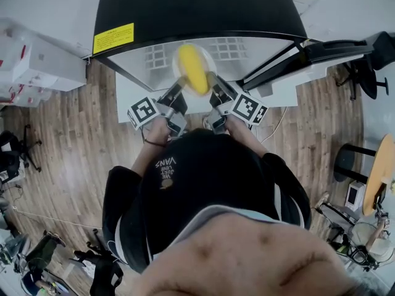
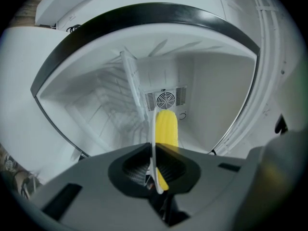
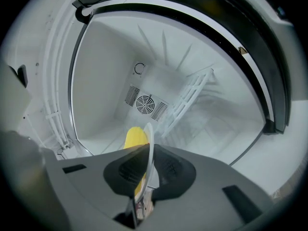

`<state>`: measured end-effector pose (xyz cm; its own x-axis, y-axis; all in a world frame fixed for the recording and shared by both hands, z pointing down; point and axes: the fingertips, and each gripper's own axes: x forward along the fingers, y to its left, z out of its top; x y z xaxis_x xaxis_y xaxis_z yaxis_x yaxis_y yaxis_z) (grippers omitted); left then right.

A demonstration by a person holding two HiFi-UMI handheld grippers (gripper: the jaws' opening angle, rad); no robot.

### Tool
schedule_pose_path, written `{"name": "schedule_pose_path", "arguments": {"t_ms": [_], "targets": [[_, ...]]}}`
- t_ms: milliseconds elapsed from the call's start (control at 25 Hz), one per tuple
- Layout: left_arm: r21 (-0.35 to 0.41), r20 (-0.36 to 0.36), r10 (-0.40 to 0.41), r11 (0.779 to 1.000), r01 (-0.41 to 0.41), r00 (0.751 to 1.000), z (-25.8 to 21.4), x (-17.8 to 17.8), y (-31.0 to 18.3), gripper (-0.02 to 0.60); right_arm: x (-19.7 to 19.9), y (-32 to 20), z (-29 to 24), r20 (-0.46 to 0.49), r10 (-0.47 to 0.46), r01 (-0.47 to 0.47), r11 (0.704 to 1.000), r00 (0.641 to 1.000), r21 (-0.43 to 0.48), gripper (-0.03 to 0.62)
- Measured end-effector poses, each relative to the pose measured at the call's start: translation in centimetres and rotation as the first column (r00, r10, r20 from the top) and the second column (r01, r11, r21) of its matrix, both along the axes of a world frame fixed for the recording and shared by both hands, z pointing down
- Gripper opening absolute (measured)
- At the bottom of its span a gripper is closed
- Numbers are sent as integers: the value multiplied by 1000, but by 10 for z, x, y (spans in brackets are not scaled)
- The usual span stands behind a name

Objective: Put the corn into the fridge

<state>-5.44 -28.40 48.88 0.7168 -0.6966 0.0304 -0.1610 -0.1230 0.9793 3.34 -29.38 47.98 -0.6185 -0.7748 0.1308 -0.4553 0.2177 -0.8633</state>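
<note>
Overhead, a person stands at an open fridge (image 1: 199, 8) with a gripper in each hand. The left gripper (image 1: 179, 86) and the right gripper (image 1: 215, 86) each have their jaws clenched on opposite sides of the rim of a small white plate (image 1: 208, 59). The yellow corn (image 1: 192, 68) lies loose on that plate, just at the fridge opening, not yet inside. Both gripper views look past the thin plate edge into the white interior, where a round fan grille (image 2: 165, 99) sits on the back wall and a wire shelf (image 2: 108, 97) sits to one side.

The step in hand appears to be carrying the plate in. To do it well, both grippers should travel together at one pace so the plate is neither bent nor pulled from a clamp. The plate should be held level, since the corn is round and would likely roll off a tilt. The jaws should let go only once the plate rests flat inside
</note>
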Motion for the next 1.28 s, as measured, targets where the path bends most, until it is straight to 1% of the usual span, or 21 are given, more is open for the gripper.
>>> {"name": "schedule_pose_path", "arguments": {"t_ms": [240, 360, 440, 600, 880, 1080, 1280], "targets": [[-29, 7, -37, 999, 38, 999, 4, -3, -4, 34, -1, -7, -1, 2, -29, 29, 1000, 1000, 3, 28], [-43, -11, -51, 998, 51, 999, 5, -2, -5, 34, -1, -10, 0, 4, -36, 36, 999, 999, 0, 29], [-54, -9, -61, 997, 60, 998, 6, -2, -6, 34, 0, -12, 1, 8, -37, 37, 999, 999, -2, 28], [-55, -18, -74, 996, 73, 997, 4, -3, -10, 34, -1, -16, 0, 18, -41, 40, 999, 999, 4, 28], [-69, -61, -96, 993, 92, 994, 0, -4, -16, 34, -2, -25, -1, 36, -41, 40, 999, 999, 7, 28], [-79, -76, -107, 992, 101, 991, 0, -3, -19, 34, -2, -31, -6, -1, -53, 53, 997, 999, 49, 32], [-83, -84, -115, 991, 108, 990, -1, -3, -22, 34, -2, -34, -5, -6, -50, 50, 998, 999, 49, 34]]}}
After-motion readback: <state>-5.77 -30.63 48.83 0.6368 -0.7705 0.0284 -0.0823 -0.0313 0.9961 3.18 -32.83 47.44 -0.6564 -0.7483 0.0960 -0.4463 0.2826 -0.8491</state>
